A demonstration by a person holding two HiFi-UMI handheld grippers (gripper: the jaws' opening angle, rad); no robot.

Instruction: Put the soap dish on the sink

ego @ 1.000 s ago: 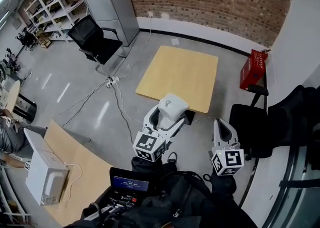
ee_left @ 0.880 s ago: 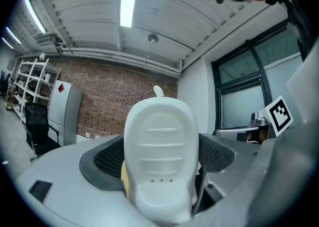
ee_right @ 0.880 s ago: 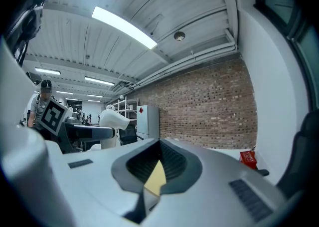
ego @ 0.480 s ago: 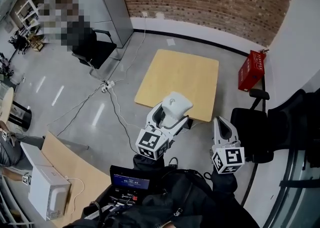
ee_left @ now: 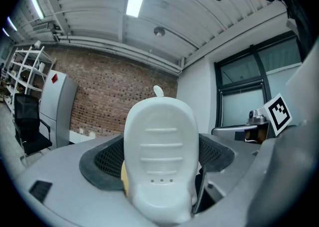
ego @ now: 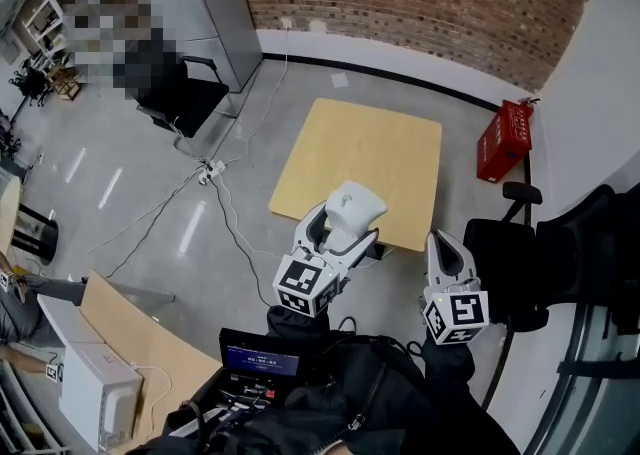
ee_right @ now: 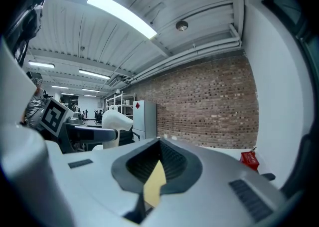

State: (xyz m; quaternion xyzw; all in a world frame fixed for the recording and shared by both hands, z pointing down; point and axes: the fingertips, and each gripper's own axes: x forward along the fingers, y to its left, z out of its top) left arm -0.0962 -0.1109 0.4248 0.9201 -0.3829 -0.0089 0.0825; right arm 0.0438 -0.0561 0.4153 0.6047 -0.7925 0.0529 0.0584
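Observation:
A white ribbed soap dish (ego: 350, 212) sits clamped in my left gripper (ego: 337, 231), held in the air above the floor near the wooden platform. In the left gripper view the soap dish (ee_left: 159, 156) stands upright between the jaws and fills the middle. My right gripper (ego: 442, 255) is held beside it, jaws closed together with nothing between them. In the right gripper view the right gripper (ee_right: 158, 171) points toward the brick wall, and the soap dish (ee_right: 115, 122) shows at the left. No sink is in view.
A low square wooden platform (ego: 360, 168) lies on the grey floor ahead. A red crate (ego: 505, 138) stands by the wall at right. Black chairs (ego: 515, 263) sit at right and another chair (ego: 180, 93) at left. Cables (ego: 215, 208) trail across the floor. A wooden desk (ego: 130, 333) is at lower left.
The view has shifted slightly; both grippers stay in nearly the same place, the left one still holding the soap dish.

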